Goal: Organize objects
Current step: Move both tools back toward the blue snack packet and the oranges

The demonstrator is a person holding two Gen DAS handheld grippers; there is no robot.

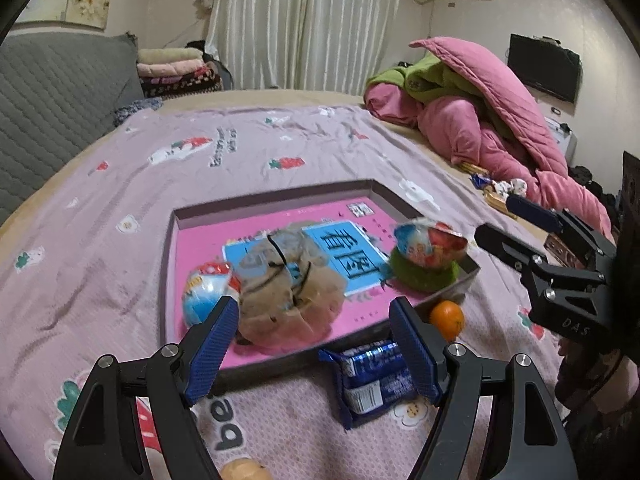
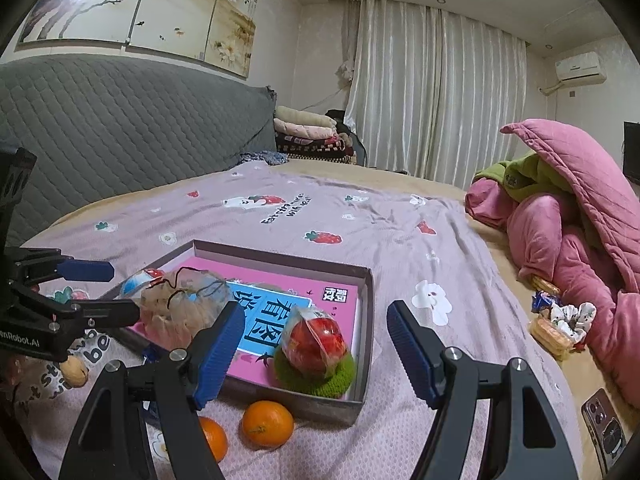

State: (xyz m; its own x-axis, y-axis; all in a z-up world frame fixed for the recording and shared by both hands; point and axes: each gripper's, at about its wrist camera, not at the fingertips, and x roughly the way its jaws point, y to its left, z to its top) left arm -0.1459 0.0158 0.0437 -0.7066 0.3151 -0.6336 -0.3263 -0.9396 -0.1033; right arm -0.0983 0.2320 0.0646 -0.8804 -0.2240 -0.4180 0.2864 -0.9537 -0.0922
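Left wrist view shows the left gripper (image 1: 314, 344) with its jaws spread wide and nothing between them, above the near edge of the shallow box (image 1: 436, 216) on the pink bedsheet (image 1: 240, 152). Inside the box lie a pink book (image 1: 352, 300), a beige mesh bag (image 1: 288, 280), a blue and white wrapped egg (image 1: 206, 290) and a wrapped red apple (image 2: 316, 340) on a green knitted ring (image 2: 316, 376). A blue snack pack (image 1: 370, 380) lies just outside the box (touching the bedsheet), beside 1 orange (image 1: 448, 318). Right wrist view shows the right gripper (image 2: 316, 350), also wide open and empty, near 2 oranges (image 2: 267, 424) and a walnut (image 2: 74, 372)
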